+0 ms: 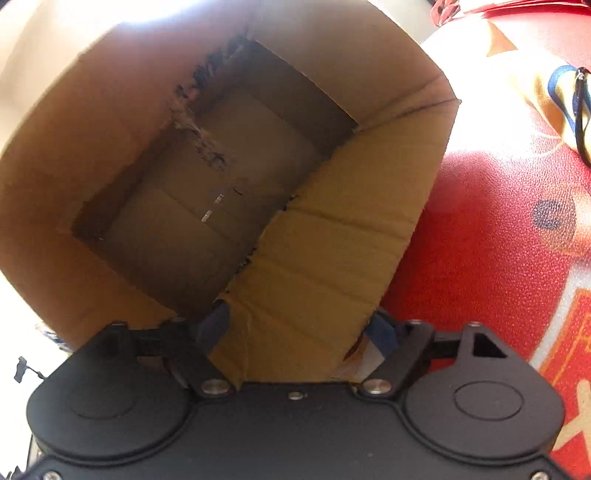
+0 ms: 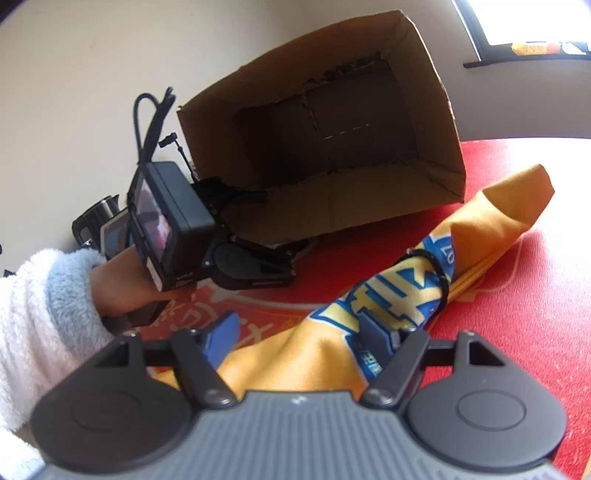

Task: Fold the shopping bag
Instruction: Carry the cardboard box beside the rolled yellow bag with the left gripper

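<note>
A plain off-white wall (image 2: 74, 74) was seen behind the scene, with a dark-framed window (image 2: 517, 33) at the upper right. The work surface was covered by a red textured cloth with gold and white print (image 2: 517, 295). A large brown cardboard box (image 2: 436, 147) was lying on its side on that cloth, its open mouth turned toward the cameras. The yellow fabric shopping bag with blue lettering (image 2: 369, 299), rolled long and ringed by a black elastic band (image 2: 441, 275), was laid on the cloth just beside the box. The left gripper (image 1: 297, 334) was spread wide at the box's lower flap, with the cardboard between its blue pads; pressure on it could not be told. The right gripper (image 2: 301, 338) was parted around the bag's near end, one pad clearly off the fabric. A hand in a fluffy white sleeve (image 2: 40, 314) was seen
</note>
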### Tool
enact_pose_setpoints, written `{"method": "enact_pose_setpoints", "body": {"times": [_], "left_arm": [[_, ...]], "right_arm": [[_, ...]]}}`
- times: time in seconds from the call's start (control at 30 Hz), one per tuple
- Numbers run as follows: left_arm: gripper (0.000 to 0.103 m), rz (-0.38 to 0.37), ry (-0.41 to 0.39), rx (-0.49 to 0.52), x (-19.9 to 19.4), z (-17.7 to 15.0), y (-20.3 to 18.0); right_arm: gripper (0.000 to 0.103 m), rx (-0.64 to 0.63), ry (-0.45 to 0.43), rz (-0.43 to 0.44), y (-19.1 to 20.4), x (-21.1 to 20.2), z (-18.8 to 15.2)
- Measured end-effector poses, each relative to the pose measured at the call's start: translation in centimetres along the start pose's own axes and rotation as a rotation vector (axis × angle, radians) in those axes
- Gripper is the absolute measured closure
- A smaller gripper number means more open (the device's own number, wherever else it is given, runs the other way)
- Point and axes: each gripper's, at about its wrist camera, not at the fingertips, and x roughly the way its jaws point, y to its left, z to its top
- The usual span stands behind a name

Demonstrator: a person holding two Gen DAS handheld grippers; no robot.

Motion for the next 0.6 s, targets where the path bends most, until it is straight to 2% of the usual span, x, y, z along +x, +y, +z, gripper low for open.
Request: {"method": "enact_pose_setpoints", "body": {"times": [0.03,0.13,0.23,0.33,0.43,0.5,0.6], "left_arm": [[0.001,0.013,-0.023,-0.001,-0.4,-0.2,0.0],[0.0,0.064,-0.135,-0.02,-2.5,-0.5,0.3],[0.0,0.035,-0.194,-0.1,-4.1,0.4,1.2],[0.0,-0.018,-0.187,-0.164,-4.3,0.9,1.7],[0.0,-0.006,-0.186,-0.205,-4.3,1.4,1.7],[0.0,-0.001,-0.177,-0.26,-5.7,1.3,1.6],[0.0,0.031,-0.172,-0.369,-6.4,0.4,2.5]], "right_arm": [[0.03,0.001,-0.001,0.002,0.0,0.0,0.0],[0.03,0.005,-0.004,0.01,0.0,0.0,0.0],[0.03,0.008,-0.007,0.017,0.0,-0.1,0.0],[0.03,-0.004,-0.012,0.015,0.2,0.0,0.2],[0.03,-0.017,-0.057,0.05,0.6,-1.3,0.8],[0.03,-0.006,-0.131,0.1,0.6,-3.2,1.7],[0.03,-0.02,-0.257,0.055,1.1,-6.8,4.0]]}}
